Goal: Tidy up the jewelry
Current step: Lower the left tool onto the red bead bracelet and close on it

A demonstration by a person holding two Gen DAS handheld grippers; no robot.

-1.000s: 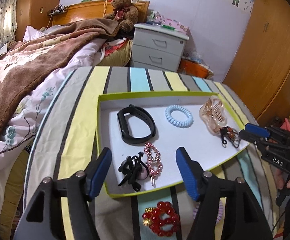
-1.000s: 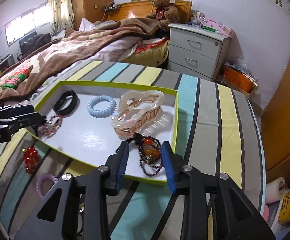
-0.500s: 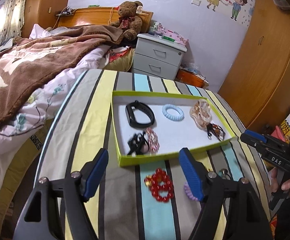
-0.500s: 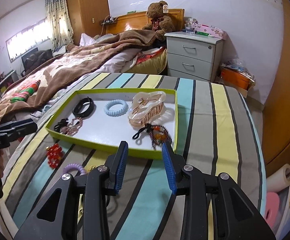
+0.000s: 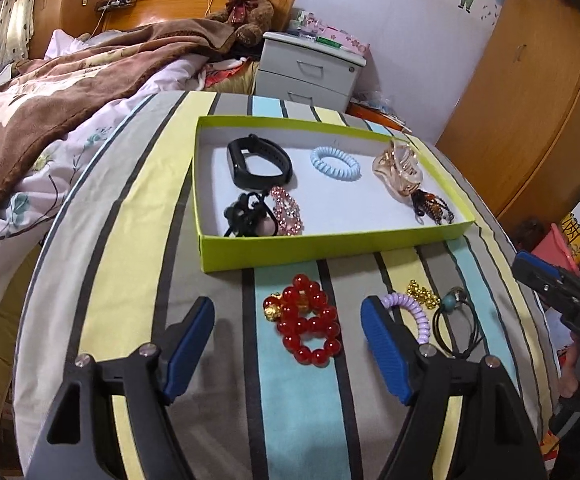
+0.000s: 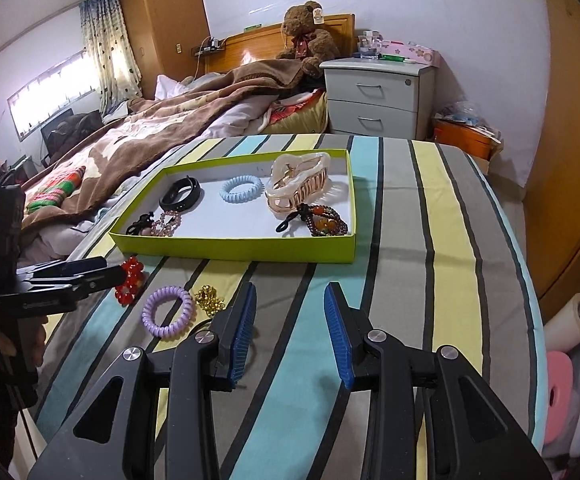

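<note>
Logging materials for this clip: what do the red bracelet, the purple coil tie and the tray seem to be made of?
Red bracelet: glossy round beads that look translucent, likely glass or plastic, with a gold-coloured charm.
Purple coil tie: smooth spiral cord, probably plastic, slight sheen.
Tray: thin flat walls with folded corners, matte lime outside, white inside; looks like cardboard.

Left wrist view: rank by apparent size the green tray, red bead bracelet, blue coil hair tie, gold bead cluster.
Largest to smallest as they look:
1. green tray
2. red bead bracelet, though it lies nearer the camera, which inflates it
3. blue coil hair tie, farther back, so its rank against the bracelet is unsure
4. gold bead cluster
</note>
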